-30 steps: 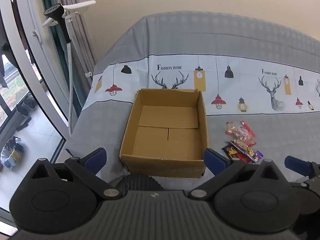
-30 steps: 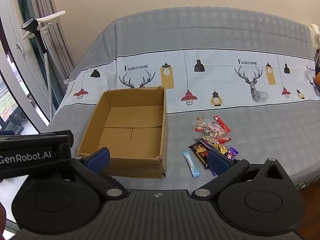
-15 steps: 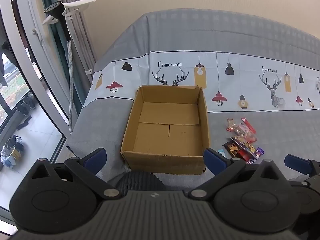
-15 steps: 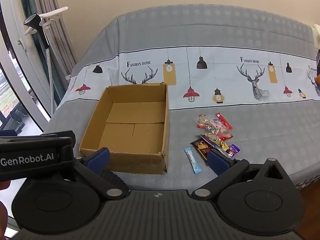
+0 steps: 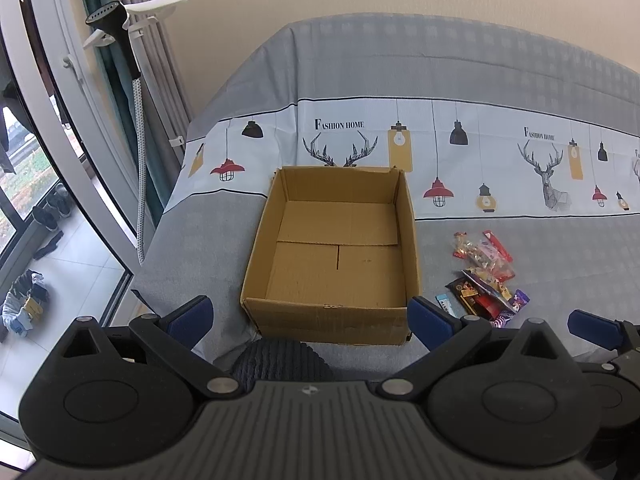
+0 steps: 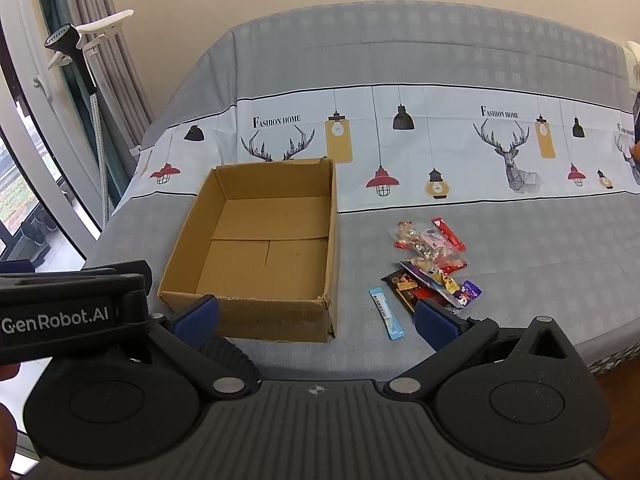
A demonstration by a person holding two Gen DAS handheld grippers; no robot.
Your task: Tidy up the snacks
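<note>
An open cardboard box (image 5: 332, 312) (image 6: 280, 320) with nothing inside sits on a grey patterned cloth. To its right lies a small heap of snack packets (image 5: 486, 276) (image 6: 434, 264), and a light-blue stick packet (image 6: 386, 312) (image 5: 446, 304) lies between heap and box. My left gripper (image 5: 310, 320) is open, held above the table's near edge in front of the box. My right gripper (image 6: 316, 320) is open too, fingers spanning from the box's front wall to the near end of the heap. Neither holds anything.
The cloth (image 5: 460, 140) carries a white band printed with lamps and deer. A garment steamer on a stand (image 5: 120, 40) and curtains stand at the left by a window. A dark knitted round thing (image 5: 276, 360) shows below the box. The left gripper's body (image 6: 60, 316) is beside my right one.
Both grippers have drifted slightly, so the box and snacks sit a little higher and further off in both views. Both stay open; nothing on the table moved.
</note>
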